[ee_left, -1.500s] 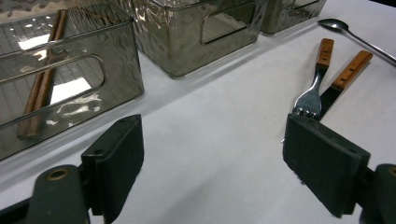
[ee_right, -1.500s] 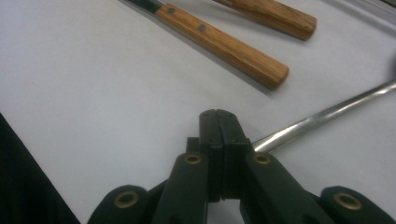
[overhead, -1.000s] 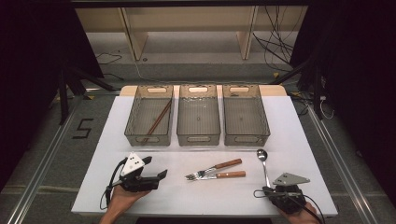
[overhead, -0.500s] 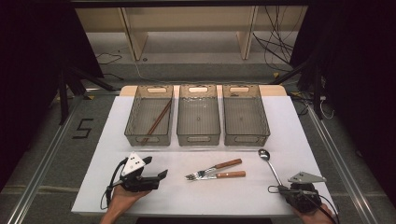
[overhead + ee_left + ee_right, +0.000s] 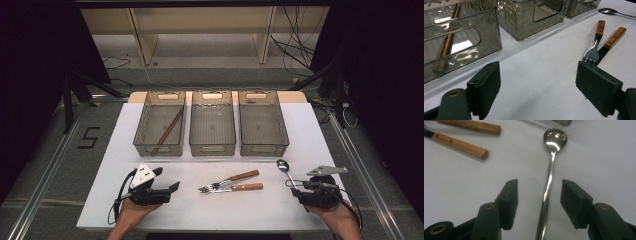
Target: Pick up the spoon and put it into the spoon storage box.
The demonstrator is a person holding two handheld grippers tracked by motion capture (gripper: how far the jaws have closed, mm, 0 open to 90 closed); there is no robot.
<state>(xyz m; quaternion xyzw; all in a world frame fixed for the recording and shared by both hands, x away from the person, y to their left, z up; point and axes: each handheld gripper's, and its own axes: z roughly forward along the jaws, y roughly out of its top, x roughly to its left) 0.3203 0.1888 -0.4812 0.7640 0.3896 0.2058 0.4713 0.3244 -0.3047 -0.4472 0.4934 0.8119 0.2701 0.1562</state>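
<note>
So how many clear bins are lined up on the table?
3, in a row across the table's far half: the left bin holds chopsticks, the middle bin and right bin look empty.

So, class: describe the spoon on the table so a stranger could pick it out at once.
Start at the white table and its three bins. In front of the right-hand bin lies the spoon, all metal with a long thin handle; the neighbouring forks have wooden handles.

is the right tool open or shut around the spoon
Open. Its jaws have just been opening; in the right gripper view the right tool straddles the spoon handle, pads clear of it.
</note>
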